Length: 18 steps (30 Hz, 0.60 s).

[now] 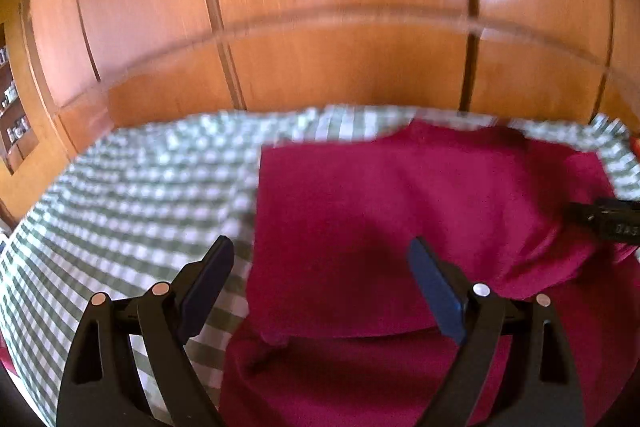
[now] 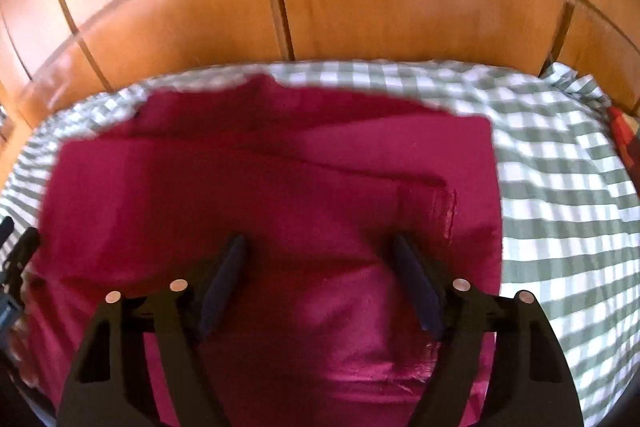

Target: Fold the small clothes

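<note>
The part-folded magenta cloth garment [image 2: 280, 195] lies flat on the green-and-white checked bed sheet [image 2: 560, 187], directly at twelve o'clock of the right gripper [image 2: 320, 267]. Its jaws are spread and empty. The left gripper [image 1: 320, 279], also spread and empty, sits over the garment's left edge, with most of the cloth toward two o'clock, so the right looks nearer.

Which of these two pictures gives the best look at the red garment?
The right wrist view: the red garment fills its middle, showing folded layers and both side edges on the checked cloth. The left wrist view shows it off to the right, cut by the frame.
</note>
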### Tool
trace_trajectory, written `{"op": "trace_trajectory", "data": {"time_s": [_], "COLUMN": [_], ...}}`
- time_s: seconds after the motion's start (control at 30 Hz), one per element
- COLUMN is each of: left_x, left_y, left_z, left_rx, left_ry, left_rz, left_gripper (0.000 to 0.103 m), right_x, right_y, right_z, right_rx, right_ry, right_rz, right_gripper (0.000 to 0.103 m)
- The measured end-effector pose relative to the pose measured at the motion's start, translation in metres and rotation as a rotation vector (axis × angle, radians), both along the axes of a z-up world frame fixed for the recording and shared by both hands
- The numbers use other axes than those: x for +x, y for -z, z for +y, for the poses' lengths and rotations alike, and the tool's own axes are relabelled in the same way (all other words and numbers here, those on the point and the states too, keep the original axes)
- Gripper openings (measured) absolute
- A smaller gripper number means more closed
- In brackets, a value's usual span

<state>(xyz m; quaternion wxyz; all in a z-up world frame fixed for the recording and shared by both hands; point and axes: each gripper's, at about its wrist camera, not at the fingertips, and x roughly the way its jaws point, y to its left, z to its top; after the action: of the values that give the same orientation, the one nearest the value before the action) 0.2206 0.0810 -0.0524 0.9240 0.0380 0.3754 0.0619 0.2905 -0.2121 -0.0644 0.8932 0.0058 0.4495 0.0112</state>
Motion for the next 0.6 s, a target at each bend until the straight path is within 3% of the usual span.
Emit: {"op": "trace_trajectory", "data": {"time_s": [0.07,0.1,0.17,0.37,0.6], "left_x": [0.009,0.011,0.01,-0.028,-0.087], "left_y": [0.02,0.023,0.017,-0.007,-0.023], "left_z": [0.006,0.013,0.019,0.019,0.033], "left_rx": [-0.023,-0.071,-0.1,-0.053,-0.118], "left_ry": [-0.01,-0.018,-0.039,-0.027,-0.037], "left_rz": [0.069,0.081,0.072,-0.009,-0.034], "left_gripper": [0.09,0.09,0.09,0.089,0.089], "right_x": [-0.003,-0.004,-0.005,-0.038,-0.091], "right_y": [0.001,0.0,-0.003,-0.027,-0.03], "right_z": [0.007,0.008,0.006,0.005,-0.016], "right_rx": [-0.042,-0.046,-0.033,-0.049,-0.029], "right_ry": [-0.005,-0.005,-0.002,-0.023,-0.024], "right_rz": [-0.016,-0.016,-0.012,-0.051,-0.036], "right_gripper": [0.076,0.076,0.077,0.089,0.089]}}
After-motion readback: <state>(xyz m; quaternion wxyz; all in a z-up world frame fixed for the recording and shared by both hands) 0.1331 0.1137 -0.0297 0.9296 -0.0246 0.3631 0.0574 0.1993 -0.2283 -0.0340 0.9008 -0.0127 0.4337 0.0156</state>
